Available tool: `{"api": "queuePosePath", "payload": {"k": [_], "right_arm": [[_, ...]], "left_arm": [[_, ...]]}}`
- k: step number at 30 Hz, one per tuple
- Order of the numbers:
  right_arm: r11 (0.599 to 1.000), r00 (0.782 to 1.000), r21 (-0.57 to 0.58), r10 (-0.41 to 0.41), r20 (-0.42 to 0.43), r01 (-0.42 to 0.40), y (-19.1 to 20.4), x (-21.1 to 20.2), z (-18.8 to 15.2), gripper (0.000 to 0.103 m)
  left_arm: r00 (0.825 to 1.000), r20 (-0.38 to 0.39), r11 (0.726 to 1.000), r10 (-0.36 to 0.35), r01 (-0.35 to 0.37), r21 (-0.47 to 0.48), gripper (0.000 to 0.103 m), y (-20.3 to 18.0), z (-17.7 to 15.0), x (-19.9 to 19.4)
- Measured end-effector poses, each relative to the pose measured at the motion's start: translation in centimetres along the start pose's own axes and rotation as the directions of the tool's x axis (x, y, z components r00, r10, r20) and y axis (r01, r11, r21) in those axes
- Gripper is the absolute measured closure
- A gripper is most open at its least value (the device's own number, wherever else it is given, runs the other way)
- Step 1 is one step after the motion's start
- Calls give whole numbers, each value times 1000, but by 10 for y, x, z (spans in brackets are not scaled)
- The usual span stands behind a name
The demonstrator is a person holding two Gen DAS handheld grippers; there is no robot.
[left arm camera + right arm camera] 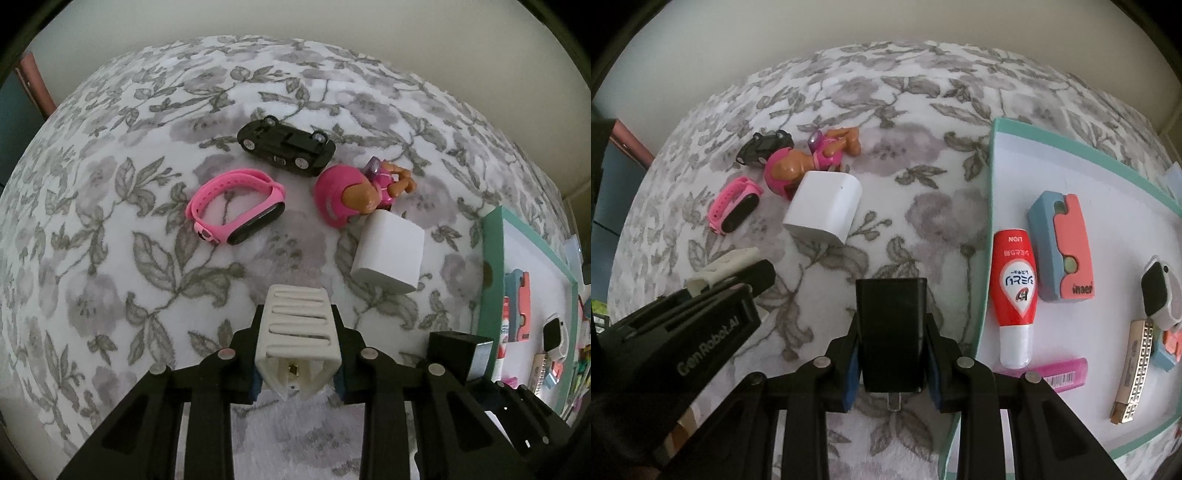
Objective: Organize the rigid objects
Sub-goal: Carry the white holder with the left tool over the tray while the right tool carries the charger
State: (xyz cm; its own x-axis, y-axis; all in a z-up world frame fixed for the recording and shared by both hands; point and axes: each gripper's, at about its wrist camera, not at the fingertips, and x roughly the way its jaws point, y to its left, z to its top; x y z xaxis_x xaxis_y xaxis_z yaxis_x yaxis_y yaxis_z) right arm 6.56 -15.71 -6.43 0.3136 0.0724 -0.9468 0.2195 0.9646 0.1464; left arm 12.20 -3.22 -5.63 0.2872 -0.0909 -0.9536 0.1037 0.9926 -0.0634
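While both grippers point steeply down over the floral blanket (110,206), each has its jaws closed on a small plug-type object. The left gripper (297,373) clamps a white ribbed adapter (297,332) between its blue pads; no earlier view is given to compare. The right gripper (891,369) clamps a black charger block (891,332), whose metal tab pokes out underneath.

Four loose things lie on the blanket beyond the left gripper: one pink smart band (236,205), one black toy car (286,146) flipped on its roof with wheels up, one pink-helmeted toy pup figure (362,192), and one white charger cube (388,254), which leans against the figure. The cube is the nearest of them to the held adapter, off to its right.

At the blanket's right side sits a teal-rimmed white tray (991,177). Inside it lie one red-and-white tube (1015,295), one blue-and-coral case (1060,251), one white smartwatch (1158,291), one gold patterned harmonica (1134,373), one pink lighter-like stick (1060,373) near the tray's front edge, and a second blue-and-coral piece (1169,347), partly hidden by the watch.
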Motion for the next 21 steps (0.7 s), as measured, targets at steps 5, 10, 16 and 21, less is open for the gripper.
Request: {"api": "queuePosePath", "payload": {"k": [5, 10, 16, 21], "right_arm": [[998, 999, 44, 45, 26, -46, -12, -13, 5, 72], [989, 990, 110, 87, 113, -99, -29, -47, 12, 72], [987, 984, 156, 0, 181, -28, -50, -79, 17, 72], [976, 980, 213, -89, 180, 49, -86, -90, 20, 72]], "left_arm": [[1000, 23, 999, -17, 17, -29, 72, 2, 6, -22], [996, 86, 999, -31, 34, -29, 72, -12, 14, -52], [986, 141, 996, -93, 94, 2, 72, -52, 17, -82], [980, 130, 988, -151, 150, 20, 72, -88, 18, -82]]}}
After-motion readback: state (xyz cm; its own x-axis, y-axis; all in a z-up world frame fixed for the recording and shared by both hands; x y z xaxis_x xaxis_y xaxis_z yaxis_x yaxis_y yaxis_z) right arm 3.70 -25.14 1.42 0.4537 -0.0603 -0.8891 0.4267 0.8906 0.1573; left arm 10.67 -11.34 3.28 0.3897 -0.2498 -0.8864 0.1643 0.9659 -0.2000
